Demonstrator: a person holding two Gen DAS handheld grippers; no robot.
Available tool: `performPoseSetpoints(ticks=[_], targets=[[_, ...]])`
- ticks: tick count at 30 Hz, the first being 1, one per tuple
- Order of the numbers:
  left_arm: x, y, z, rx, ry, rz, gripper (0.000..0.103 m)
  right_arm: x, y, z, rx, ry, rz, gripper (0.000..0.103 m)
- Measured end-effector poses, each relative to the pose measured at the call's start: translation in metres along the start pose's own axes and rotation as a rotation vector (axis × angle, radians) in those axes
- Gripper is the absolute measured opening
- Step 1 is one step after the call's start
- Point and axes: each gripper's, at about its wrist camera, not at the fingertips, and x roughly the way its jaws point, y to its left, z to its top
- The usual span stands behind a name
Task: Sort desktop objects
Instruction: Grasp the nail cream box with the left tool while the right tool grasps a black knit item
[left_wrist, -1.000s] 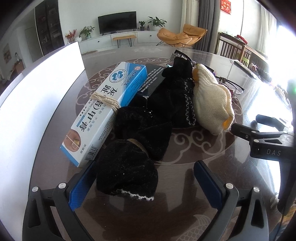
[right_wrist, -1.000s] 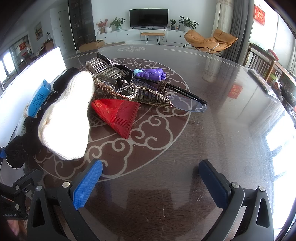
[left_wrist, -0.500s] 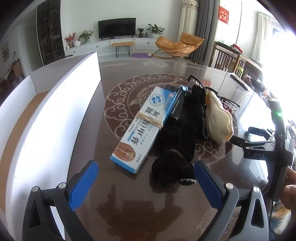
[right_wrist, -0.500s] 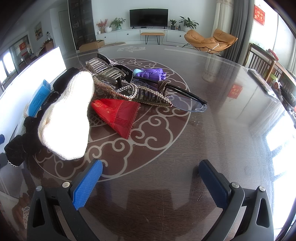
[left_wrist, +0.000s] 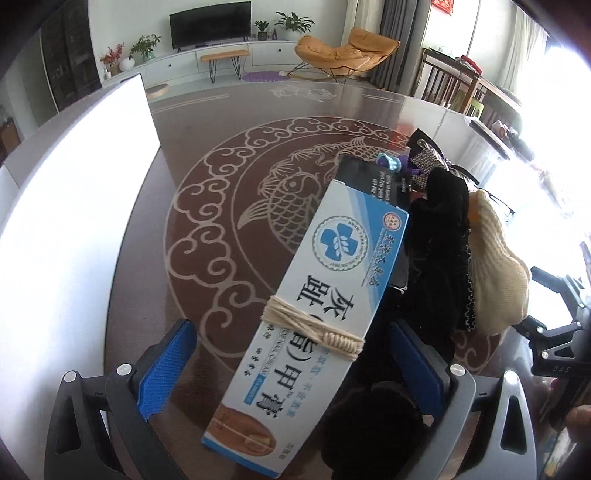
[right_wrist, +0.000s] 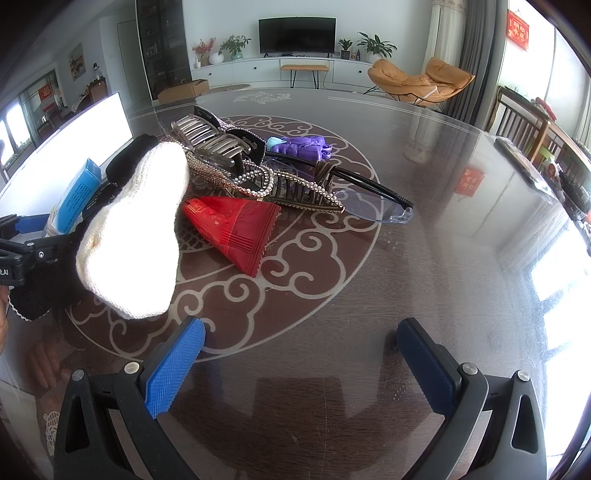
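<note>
A blue-and-white medicine box (left_wrist: 317, 325) tied with string lies on the dark table, its near end between the open jaws of my left gripper (left_wrist: 295, 365). Black socks (left_wrist: 439, 258) and a cream sock (left_wrist: 495, 266) lie to its right. In the right wrist view the cream sock (right_wrist: 136, 236), a red packet (right_wrist: 236, 229), hair clips (right_wrist: 221, 147), a purple toy (right_wrist: 303, 146) and glasses (right_wrist: 369, 199) lie ahead of my open, empty right gripper (right_wrist: 299, 365).
A white open box (left_wrist: 70, 206) stands along the table's left side. A dark box (left_wrist: 373, 181) lies under the medicine box's far end. The right gripper's body (left_wrist: 554, 343) shows at the right edge. Chairs stand beyond the table.
My left gripper pulled back from the black sock, then moved in over the medicine box, whose near end now sits between its jaws. The right gripper has not moved.
</note>
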Motion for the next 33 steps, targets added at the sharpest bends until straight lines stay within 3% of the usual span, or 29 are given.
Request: performPoseSetpoints(ticks=[1,2,3,4,6,11,14,19,22,24,27,28,30,33], targets=[[0.001,-0.005,0.000,-0.003,0.011,-0.041,0.085,0.000,0.000,0.000,0.000,0.000,0.000,0.103],[0.000,-0.010,0.000,-0.006,0.020,-0.075,0.077,0.000,0.000,0.000,0.000,0.000,0.000,0.103],[-0.002,-0.013,-0.002,-0.012,0.025,-0.092,0.063,0.000,0.000,0.000,0.000,0.000,0.000,0.103],[-0.003,-0.015,-0.005,-0.025,0.029,-0.105,0.054,0.000,0.000,0.000,0.000,0.000,0.000,0.103],[-0.011,-0.012,-0.014,-0.078,0.037,-0.120,0.047,0.000,0.000,0.000,0.000,0.000,0.000,0.103],[-0.034,0.004,-0.054,-0.195,0.034,-0.031,0.046,0.000,0.000,0.000,0.000,0.000,0.000,0.103],[-0.042,0.020,-0.075,-0.258,0.028,-0.039,0.047,0.000,0.000,0.000,0.000,0.000,0.000,0.103],[-0.050,0.025,-0.095,-0.245,0.015,-0.011,0.061,-0.001,0.000,0.001,-0.022,0.023,0.019,0.103],[-0.054,0.026,-0.104,-0.217,-0.006,0.010,0.064,-0.017,-0.003,-0.004,0.020,0.066,0.126,0.103],[-0.055,0.022,-0.110,-0.190,-0.019,0.033,0.064,-0.039,-0.001,-0.014,0.122,0.068,0.301,0.103],[-0.056,0.015,-0.114,-0.156,-0.028,0.061,0.065,-0.051,0.026,-0.022,0.235,0.165,0.631,0.103],[-0.057,0.014,-0.116,-0.153,-0.030,0.062,0.065,-0.051,0.039,-0.020,0.258,0.183,0.691,0.103],[-0.059,0.016,-0.119,-0.160,-0.031,0.053,0.065,-0.043,0.063,-0.010,0.265,0.200,0.690,0.103],[-0.065,0.024,-0.125,-0.200,-0.039,0.024,0.065,-0.021,0.098,0.012,0.190,0.210,0.551,0.102]])
